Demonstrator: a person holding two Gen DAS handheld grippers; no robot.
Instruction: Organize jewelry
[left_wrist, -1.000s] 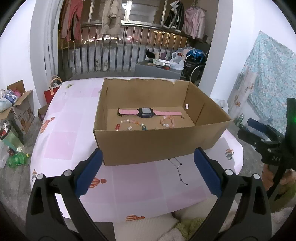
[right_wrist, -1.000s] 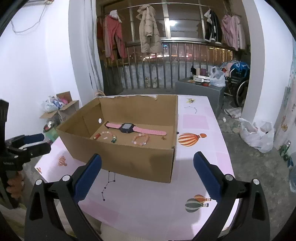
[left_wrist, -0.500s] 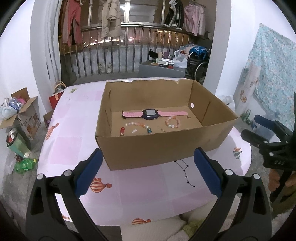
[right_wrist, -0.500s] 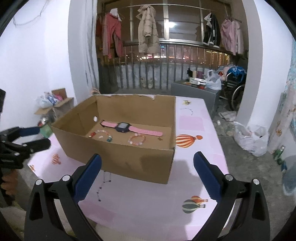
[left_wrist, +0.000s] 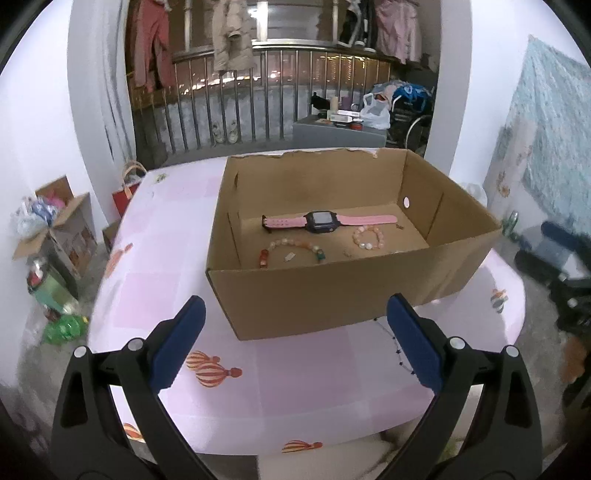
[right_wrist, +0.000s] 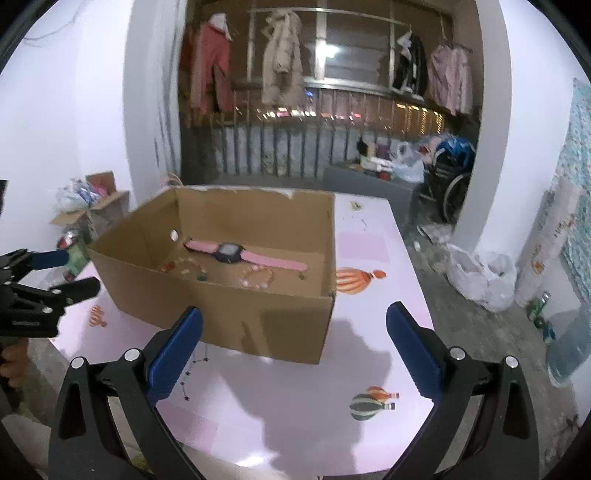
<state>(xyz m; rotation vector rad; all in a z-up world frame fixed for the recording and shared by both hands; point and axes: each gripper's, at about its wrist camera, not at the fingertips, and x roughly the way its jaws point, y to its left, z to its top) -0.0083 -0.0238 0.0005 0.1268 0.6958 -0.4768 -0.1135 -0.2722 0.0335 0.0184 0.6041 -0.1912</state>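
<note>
While both grippers, left (left_wrist: 295, 339) and right (right_wrist: 295, 339), are hanging agape and empty, a reach into the box (left_wrist: 332, 299) for the watch (left_wrist: 323, 220) seems to be coming.

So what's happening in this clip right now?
A person holds two grippers, both open and empty, in front of a cardboard box on a pink table. Inside the box lie a pink watch, a long bead string and a small bead bracelet. The left gripper and right gripper hover short of the box, touching nothing.

pink watch (left_wrist: 321, 221) flat in box (left_wrist: 332, 299), 2 bead bracelets (left_wrist: 291, 249)
</note>
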